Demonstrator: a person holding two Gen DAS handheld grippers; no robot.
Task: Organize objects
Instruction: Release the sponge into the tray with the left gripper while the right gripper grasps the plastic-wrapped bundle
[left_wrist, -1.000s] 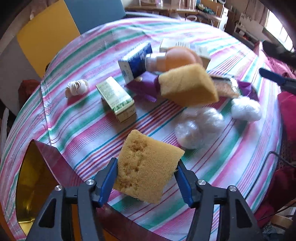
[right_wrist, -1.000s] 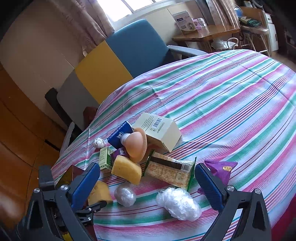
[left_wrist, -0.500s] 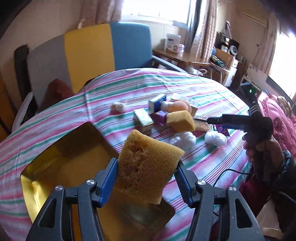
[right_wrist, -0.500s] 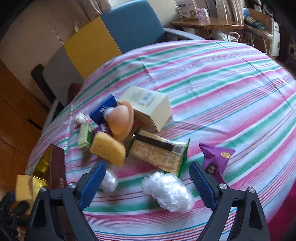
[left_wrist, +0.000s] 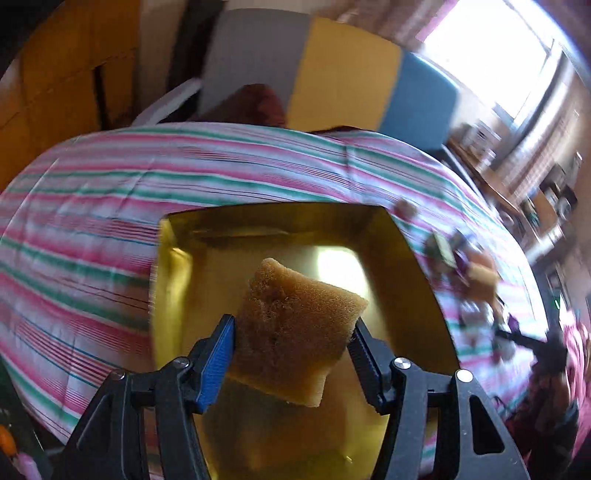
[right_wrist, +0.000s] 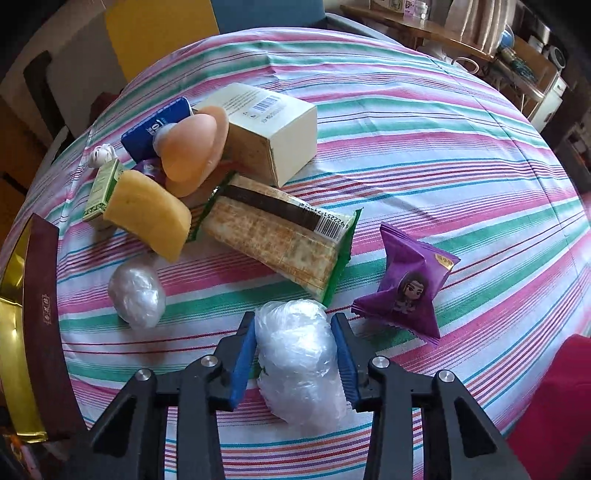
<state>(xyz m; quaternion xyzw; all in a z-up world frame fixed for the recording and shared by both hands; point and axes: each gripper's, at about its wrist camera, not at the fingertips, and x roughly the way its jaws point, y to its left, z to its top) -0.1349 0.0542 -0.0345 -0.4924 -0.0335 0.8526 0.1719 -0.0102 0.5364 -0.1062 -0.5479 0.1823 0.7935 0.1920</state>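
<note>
My left gripper (left_wrist: 291, 354) is shut on a yellow-brown sponge (left_wrist: 295, 328) and holds it in the air over the gold-lined box (left_wrist: 177, 280) on the striped tablecloth. In the right wrist view my right gripper (right_wrist: 297, 360) points down at the table, its jaws closing around a crumpled clear plastic ball (right_wrist: 299, 358); both blue pads touch the ball's sides. The ball rests on the cloth. The same box (right_wrist: 40, 310) shows at the left edge of that view.
Behind the held ball lie a cracker packet (right_wrist: 280, 236), a purple snack bag (right_wrist: 406, 288), a second plastic ball (right_wrist: 136, 291), another sponge (right_wrist: 147, 218), a cream carton (right_wrist: 269, 129), a peach-coloured bottle (right_wrist: 192, 147), a blue pack (right_wrist: 155, 125) and a green box (right_wrist: 99, 192). A chair (left_wrist: 332, 74) stands past the table.
My left gripper swung the sponge from above the cloth to over the gold box. My right gripper dropped toward the table and its wide jaws closed in on the plastic ball.
</note>
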